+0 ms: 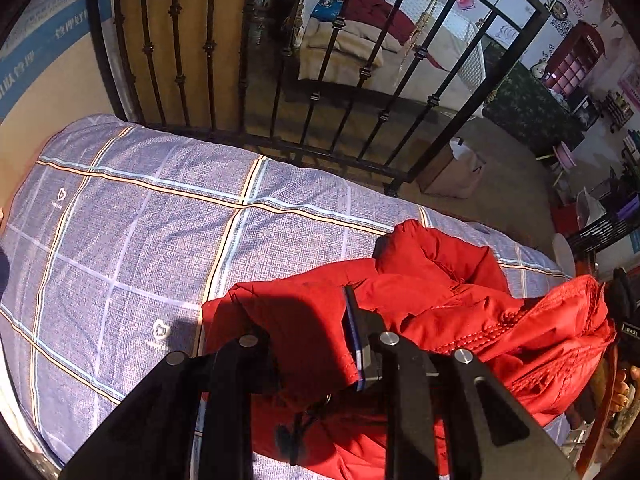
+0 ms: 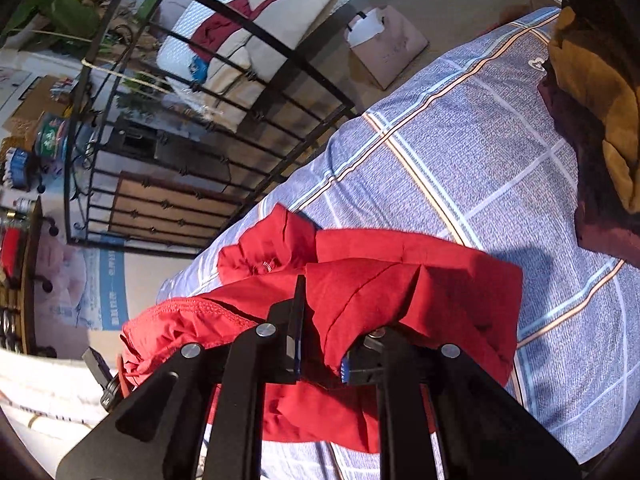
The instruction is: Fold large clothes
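Both claws, left (image 1: 304, 344) and right (image 2: 320, 344), pinch the puffy red jacket (image 1: 440, 312) low in frame; lift evenly, keep edges aligned over the plaid bed (image 1: 140, 220).

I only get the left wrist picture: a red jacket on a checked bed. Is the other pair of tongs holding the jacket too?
Observer: Yes. The right tongs have a fold of the red jacket between their fingers.
Operator: Any other clothes on the bed?
Observer: A mustard-and-maroon garment lies on the checked bedcover, apart from the jacket.
Operator: Any plants in the room?
Observer: A leafy plant with yellow blooms stands off beyond the bed.
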Demonstrator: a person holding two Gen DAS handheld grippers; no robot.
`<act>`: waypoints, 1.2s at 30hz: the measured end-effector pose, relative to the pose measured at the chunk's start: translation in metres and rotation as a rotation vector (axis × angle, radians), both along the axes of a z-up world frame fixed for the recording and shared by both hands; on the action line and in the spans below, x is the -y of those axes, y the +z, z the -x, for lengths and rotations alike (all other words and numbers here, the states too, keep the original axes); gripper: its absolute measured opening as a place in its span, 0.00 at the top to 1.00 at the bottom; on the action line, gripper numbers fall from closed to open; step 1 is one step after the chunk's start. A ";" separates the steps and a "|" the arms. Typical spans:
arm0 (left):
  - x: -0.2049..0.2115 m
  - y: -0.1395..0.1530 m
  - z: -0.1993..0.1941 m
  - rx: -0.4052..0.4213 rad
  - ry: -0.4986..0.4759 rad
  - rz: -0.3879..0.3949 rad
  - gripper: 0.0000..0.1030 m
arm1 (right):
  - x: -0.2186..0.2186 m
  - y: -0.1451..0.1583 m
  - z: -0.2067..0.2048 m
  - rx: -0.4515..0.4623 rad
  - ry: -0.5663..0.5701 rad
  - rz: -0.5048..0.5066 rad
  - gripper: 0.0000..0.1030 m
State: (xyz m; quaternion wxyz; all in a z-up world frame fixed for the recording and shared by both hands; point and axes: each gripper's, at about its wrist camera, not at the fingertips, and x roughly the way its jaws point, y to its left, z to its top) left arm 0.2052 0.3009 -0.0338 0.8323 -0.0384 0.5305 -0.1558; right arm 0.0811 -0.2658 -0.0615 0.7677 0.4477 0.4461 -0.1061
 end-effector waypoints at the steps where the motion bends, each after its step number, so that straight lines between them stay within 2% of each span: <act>1: 0.005 -0.003 -0.006 -0.003 0.001 -0.019 0.77 | 0.001 -0.002 -0.006 -0.010 -0.003 0.014 0.87; 4: 0.018 -0.016 -0.022 -0.020 0.005 -0.063 0.77 | 0.003 -0.009 -0.025 -0.047 -0.013 0.053 0.87; 11: 0.035 -0.043 -0.047 -0.073 0.022 -0.108 0.77 | 0.003 -0.031 -0.055 -0.121 -0.011 0.123 0.87; 24: 0.048 -0.088 -0.070 -0.176 0.056 -0.137 0.75 | -0.002 -0.085 -0.085 -0.260 0.004 0.185 0.87; 28: 0.047 -0.088 -0.078 -0.215 0.092 -0.124 0.74 | -0.002 -0.097 -0.090 -0.303 -0.016 0.171 0.87; 30: 0.042 -0.078 -0.079 -0.209 0.105 -0.087 0.70 | 0.002 -0.098 -0.089 -0.308 -0.039 0.140 0.86; 32: 0.031 -0.062 -0.076 -0.176 0.125 -0.013 0.65 | 0.007 -0.101 -0.088 -0.311 -0.047 0.103 0.85; 34: 0.015 -0.043 -0.071 -0.130 0.159 0.088 0.52 | 0.013 -0.103 -0.084 -0.302 -0.057 0.058 0.85; 35: 0.005 -0.034 -0.069 -0.106 0.181 0.129 0.49 | 0.015 -0.104 -0.083 -0.298 -0.064 0.042 0.85; 36: -0.004 -0.025 -0.067 -0.080 0.206 0.148 0.43 | 0.018 -0.104 -0.080 -0.291 -0.073 0.022 0.85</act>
